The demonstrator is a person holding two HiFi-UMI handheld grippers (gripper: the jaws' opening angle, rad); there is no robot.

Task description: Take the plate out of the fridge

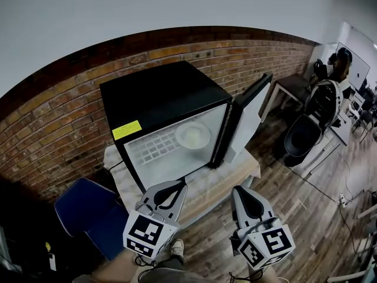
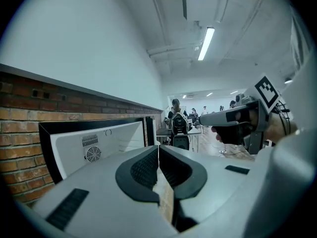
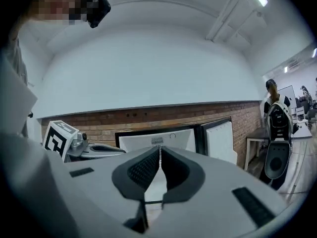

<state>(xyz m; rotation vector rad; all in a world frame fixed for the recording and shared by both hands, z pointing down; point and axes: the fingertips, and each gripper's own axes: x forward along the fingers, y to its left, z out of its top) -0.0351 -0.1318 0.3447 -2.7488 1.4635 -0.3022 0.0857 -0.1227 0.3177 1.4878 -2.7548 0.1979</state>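
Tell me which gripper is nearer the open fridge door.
The right gripper; the door stands open on its side, and the left gripper sits farther left.

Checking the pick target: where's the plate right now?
Head view: the plate sits inside the open fridge, on the right of its shelf, near the open door.

A black fridge (image 1: 159, 90) stands on a table (image 1: 234, 177) against a brick wall (image 1: 53, 128), its door (image 1: 247, 118) open to the right and a white plate (image 1: 192, 135) on its wire shelf (image 1: 150, 149), while the left gripper (image 1: 178, 186) and right gripper (image 1: 238, 191) point toward it.
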